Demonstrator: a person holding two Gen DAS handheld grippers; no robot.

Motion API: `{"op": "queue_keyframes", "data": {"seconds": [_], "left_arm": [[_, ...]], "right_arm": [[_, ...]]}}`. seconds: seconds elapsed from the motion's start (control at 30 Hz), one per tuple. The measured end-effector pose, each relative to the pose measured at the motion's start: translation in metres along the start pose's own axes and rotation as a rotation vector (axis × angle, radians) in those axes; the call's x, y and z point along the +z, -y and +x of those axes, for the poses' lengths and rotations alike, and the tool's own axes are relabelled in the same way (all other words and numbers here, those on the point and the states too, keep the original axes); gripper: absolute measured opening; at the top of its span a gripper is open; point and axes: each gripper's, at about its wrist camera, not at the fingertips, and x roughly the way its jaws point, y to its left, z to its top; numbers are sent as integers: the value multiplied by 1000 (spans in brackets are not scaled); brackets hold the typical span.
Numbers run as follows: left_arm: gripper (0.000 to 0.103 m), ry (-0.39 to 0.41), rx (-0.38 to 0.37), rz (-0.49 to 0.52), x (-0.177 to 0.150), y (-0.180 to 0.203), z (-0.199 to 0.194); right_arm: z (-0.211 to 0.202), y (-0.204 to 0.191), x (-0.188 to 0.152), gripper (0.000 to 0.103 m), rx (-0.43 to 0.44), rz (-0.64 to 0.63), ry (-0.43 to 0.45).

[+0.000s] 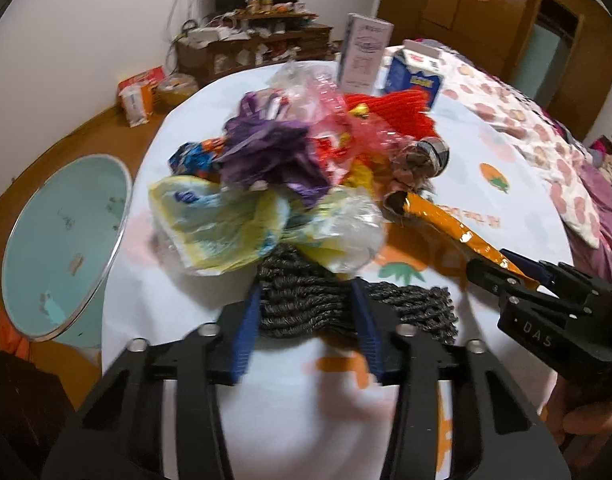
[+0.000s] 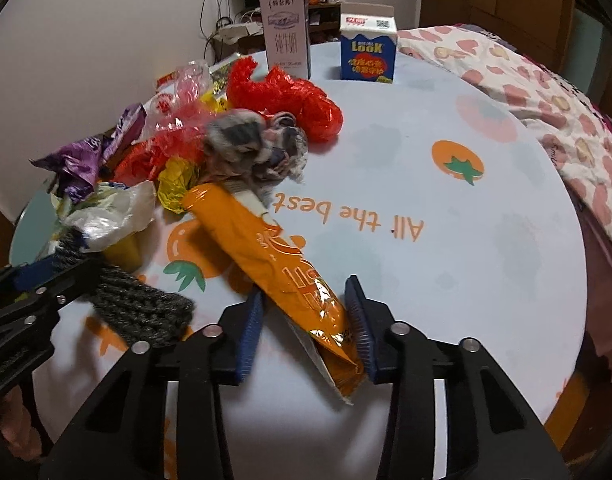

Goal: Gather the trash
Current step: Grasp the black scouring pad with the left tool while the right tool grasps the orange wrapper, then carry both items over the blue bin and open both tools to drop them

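Obs: Risks first — left tongs straddle the grey knitted cloth, blue pads touching it, under the crumpled wrapper heap on the round printed surface; lifting may drag the heap off the edge

Rev: Right side?

Obs: Right tongs parted around the long orange foil packet, not clamped; slick foil could slip. Teal bin sits left, below

Rev: Text?

Obs: "All the best" on cloth; "LOOK" on blue carton
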Motion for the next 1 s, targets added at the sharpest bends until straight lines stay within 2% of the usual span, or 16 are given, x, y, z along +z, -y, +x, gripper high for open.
{"op": "queue_keyframes", "data": {"seconds": [0.03, 0.1, 0.13, 0.4, 0.57, 0.77, 1.0], "left_arm": [[22, 1, -20, 5, -1, 2, -1], [17, -6, -53, 11, -2, 3, -3], [16, -2, -62, 22, -3, 6, -6], [14, 91, -106, 136, -7, 26, -45], [14, 164, -122, 144, -5, 16, -80], [14, 258, -69, 87, 8, -11, -120], [14, 338, 145, -79, 28, -83, -148]], "right_arm": [[-4, 0, -1, 38, -1, 6, 9], [-15, 2, -2, 30, -10, 18, 31], [-18, 2, -2, 30, -12, 22, 39], [-51, 14, -7, 28, -33, 79, 118], [-69, 25, -6, 28, -41, 116, 165], [-78, 20, -3, 27, -18, 130, 180], [-94, -33, 26, 27, 73, 36, 233]]}}
